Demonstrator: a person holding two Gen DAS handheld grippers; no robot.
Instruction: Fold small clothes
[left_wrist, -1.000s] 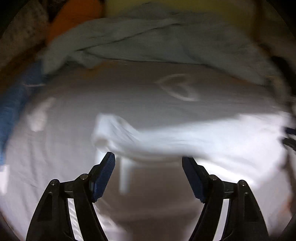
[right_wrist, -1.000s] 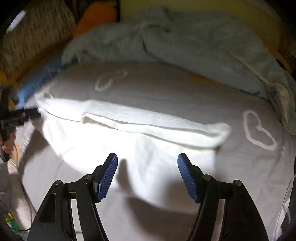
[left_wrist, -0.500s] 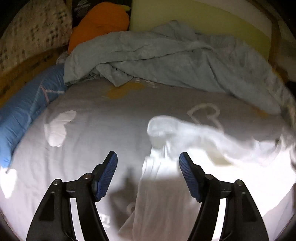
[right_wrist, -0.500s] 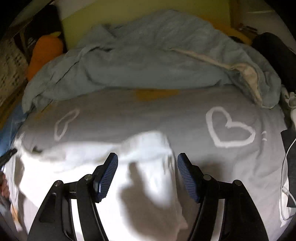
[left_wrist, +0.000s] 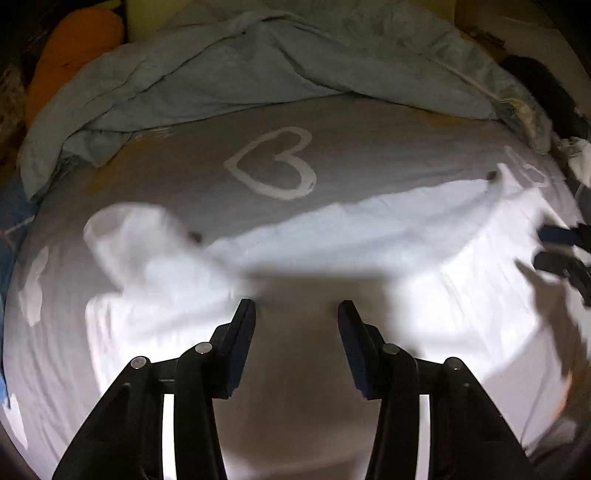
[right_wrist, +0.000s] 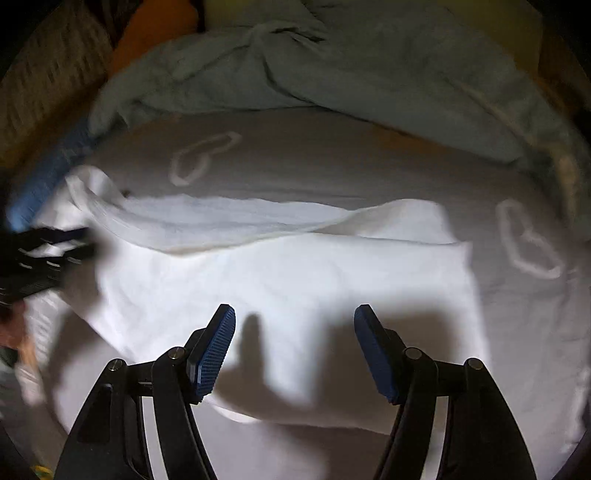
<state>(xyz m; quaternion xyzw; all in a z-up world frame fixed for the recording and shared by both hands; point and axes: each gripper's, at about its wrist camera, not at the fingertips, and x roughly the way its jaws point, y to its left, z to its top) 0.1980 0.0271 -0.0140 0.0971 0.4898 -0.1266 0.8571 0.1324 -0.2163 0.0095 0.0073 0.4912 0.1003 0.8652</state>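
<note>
The left gripper (left_wrist: 296, 308) is closing, nothing yet between its jaws; the right gripper (right_wrist: 294, 314) hangs wide open and empty. Just ahead of both lies the white garment (right_wrist: 288, 273) (its far edge rumpled), spread on the bed (left_wrist: 369, 147). Beyond it a grey-blue blanket (left_wrist: 295, 66) is heaped.

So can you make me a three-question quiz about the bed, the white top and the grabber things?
1. Where does the white top lie?
A. on the grey sheet
B. on a chair
C. in a basket

2. What colour are the heart outlines on the sheet?
A. red
B. white
C. green

3. What is between the right gripper fingers?
A. a sock
B. a folded sleeve
C. nothing

Answers: 1 A, the top is spread over the sheet. 2 B, pale outlines on grey. 3 C, the gap is empty above the cloth.
</note>
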